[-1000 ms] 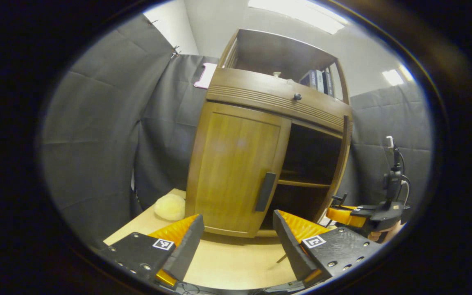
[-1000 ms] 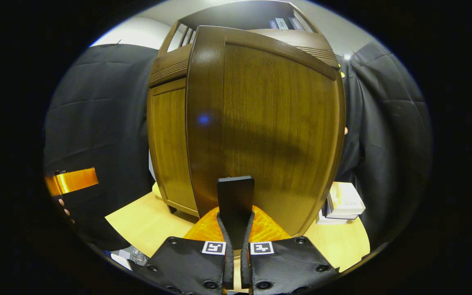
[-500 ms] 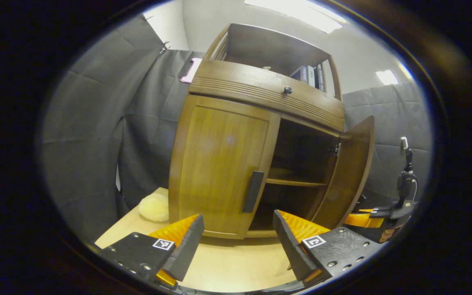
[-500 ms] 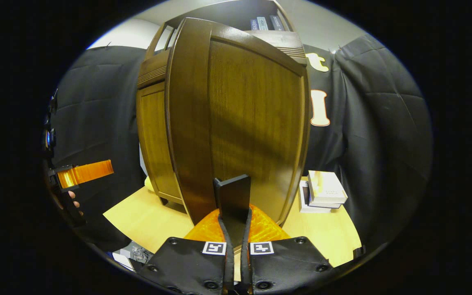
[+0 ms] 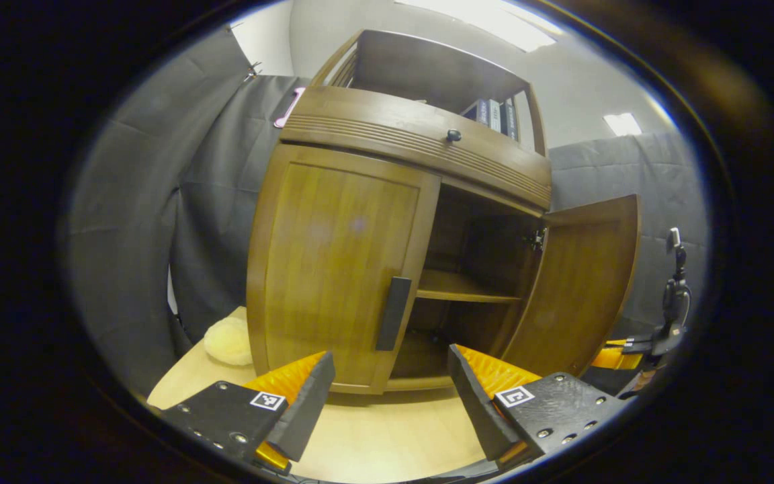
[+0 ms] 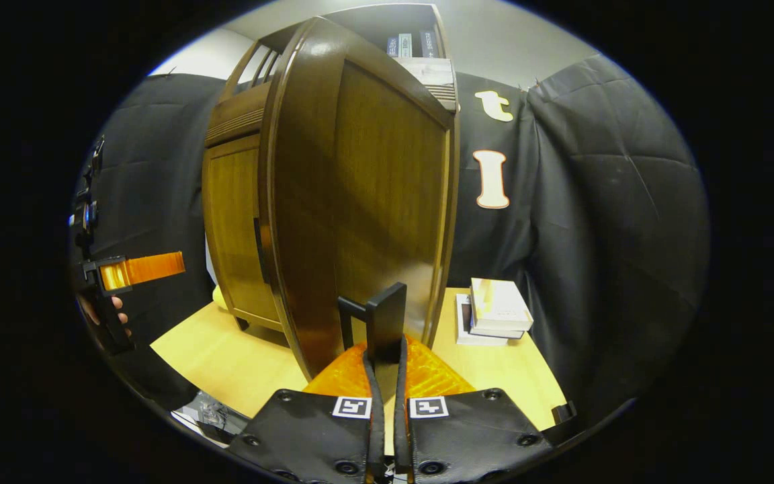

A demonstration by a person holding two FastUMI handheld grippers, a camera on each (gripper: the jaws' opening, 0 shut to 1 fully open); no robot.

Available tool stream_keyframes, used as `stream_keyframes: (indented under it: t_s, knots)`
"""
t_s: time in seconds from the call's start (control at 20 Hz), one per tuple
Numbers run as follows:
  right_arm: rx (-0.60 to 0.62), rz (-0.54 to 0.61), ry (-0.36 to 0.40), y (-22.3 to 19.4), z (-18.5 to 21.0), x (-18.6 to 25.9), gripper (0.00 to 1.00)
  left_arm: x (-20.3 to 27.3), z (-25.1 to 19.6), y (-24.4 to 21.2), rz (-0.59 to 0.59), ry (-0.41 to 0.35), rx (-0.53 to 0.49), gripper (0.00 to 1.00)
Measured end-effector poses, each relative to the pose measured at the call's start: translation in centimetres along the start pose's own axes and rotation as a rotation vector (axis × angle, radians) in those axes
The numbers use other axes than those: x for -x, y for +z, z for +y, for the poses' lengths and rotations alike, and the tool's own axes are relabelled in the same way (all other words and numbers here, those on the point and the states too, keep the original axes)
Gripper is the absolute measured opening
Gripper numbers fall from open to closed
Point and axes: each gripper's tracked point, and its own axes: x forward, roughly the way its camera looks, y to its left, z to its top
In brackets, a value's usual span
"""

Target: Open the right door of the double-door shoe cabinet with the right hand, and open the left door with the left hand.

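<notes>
The wooden shoe cabinet [image 5: 414,144] stands on a light table. Its left door [image 5: 333,262] is closed, and a dark vertical handle [image 5: 394,313] sits at its inner edge. My left gripper [image 5: 387,396] is open, low in front of that door and short of the handle. The right door [image 5: 585,282] stands swung out, showing a shelf [image 5: 464,289] inside. In the right gripper view my right gripper [image 6: 385,376] is shut on the right door's dark handle [image 6: 385,316], with the door's front [image 6: 373,195] looming above. The left gripper [image 6: 138,269] and a hand [image 6: 115,312] show at far left.
A pale yellow fluffy thing [image 5: 226,339] lies on the table [image 5: 373,437] left of the cabinet. A stack of books or boxes [image 6: 494,312] sits right of the open door. A knobbed drawer [image 5: 453,135] and shelved books [image 5: 494,114] are above the doors.
The right door has swung much farther open with my right gripper shut on its handle. The left gripper stays open and has drawn a little nearer the closed left door.
</notes>
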Motion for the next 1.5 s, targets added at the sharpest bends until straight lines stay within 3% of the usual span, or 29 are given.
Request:
stream_keyframes:
  t_s: [0.2,0.3,0.6,0.75,0.8,1.0,1.15,1.2,1.35,1.5]
  knots:
    - [0.014,-0.012,-0.021,-0.3,-1.3,0.2,0.1,-1.1,0.3,0.2,0.011,-0.021,-0.001,1.0]
    - [0.024,-0.021,-0.039,-0.3,-2.4,0.5,0.03,-1.2,0.1,0.5,0.011,-0.029,0.001,1.0]
    - [0.031,-0.044,-0.096,-0.9,-6.5,0.5,0.06,-1.2,-0.1,0.1,0.02,-0.031,-0.011,1.0]
    - [0.021,-0.056,-0.071,-1.0,-7.3,0.5,0.08,-1.1,-0.7,0.4,0.018,-0.036,-0.017,1.0]
    - [0.018,-0.059,-0.066,-1.0,-7.5,0.5,0.02,-1.0,-0.4,0.4,0.019,-0.036,-0.021,1.0]
    - [-0.015,-0.057,-0.059,-1.3,-8.4,0.4,0.0,-0.8,-0.6,0.3,0.022,-0.038,-0.015,1.0]
    - [-0.045,-0.057,-0.06,-1.4,-8.8,0.6,0.0,-1.2,-0.4,0.8,0.024,-0.044,-0.028,1.0]
    - [-0.048,-0.056,-0.057,-1.4,-9.0,0.7,0.08,-1.2,-0.4,0.8,0.023,-0.043,-0.038,1.0]
    - [-0.065,-0.056,-0.056,-1.5,-9.4,1.2,0.0,-0.5,-1.3,0.6,0.017,-0.033,-0.037,1.0]
    - [-0.03,-0.067,-0.072,-1.3,-9.4,2.2,0.05,-0.1,-0.3,0.6,0.011,-0.028,-0.016,1.0]
